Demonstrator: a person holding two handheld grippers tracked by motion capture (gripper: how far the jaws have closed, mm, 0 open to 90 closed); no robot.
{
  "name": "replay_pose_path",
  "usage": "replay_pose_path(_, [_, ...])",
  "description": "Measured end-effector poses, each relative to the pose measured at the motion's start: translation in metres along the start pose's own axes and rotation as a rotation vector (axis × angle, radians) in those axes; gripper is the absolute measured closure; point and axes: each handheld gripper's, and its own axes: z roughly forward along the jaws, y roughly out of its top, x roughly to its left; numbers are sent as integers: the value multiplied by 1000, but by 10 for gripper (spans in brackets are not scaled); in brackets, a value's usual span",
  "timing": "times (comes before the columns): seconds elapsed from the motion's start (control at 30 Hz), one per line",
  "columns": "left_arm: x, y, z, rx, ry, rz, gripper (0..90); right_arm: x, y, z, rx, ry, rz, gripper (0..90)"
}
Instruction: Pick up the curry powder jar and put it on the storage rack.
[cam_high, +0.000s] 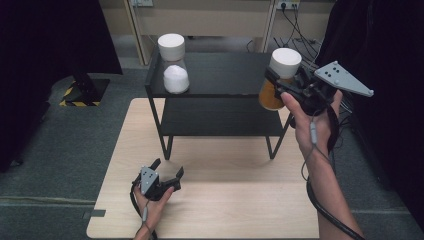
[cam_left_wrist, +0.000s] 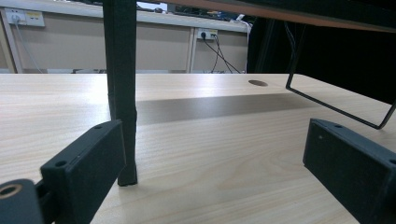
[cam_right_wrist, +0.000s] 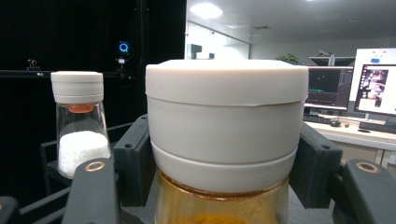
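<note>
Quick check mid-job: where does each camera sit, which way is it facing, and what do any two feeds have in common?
High view: above the person's side, looking forward and down on the table; both forearms enter from below.
Left gripper view: low over the tabletop, facing a shelf leg between its open jaws.
Right gripper view: behind the amber jar, jaws clamped.
Shared: high and right gripper views show the white-powder jar.

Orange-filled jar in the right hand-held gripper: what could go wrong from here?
1. The right hand-held gripper clamps the orange-filled jar at its white cap, so the glass body hangs below; the cap may loosen or the jar may swing.
2. The jar is at the right end of the black shelf; it could clip the edge.
3. The white-powder jar on the top shelf might get knocked if the carried jar travels leftward.
</note>
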Motion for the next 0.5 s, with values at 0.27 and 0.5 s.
replay_pose_path(0.27, [0,0,0,0,-1,-1,50,-1,6,8,7,-8,-4,351])
replay_pose_path(0.5, [1,0,0,-1,-1,-2,50,-1,8,13,10,-13,2,351])
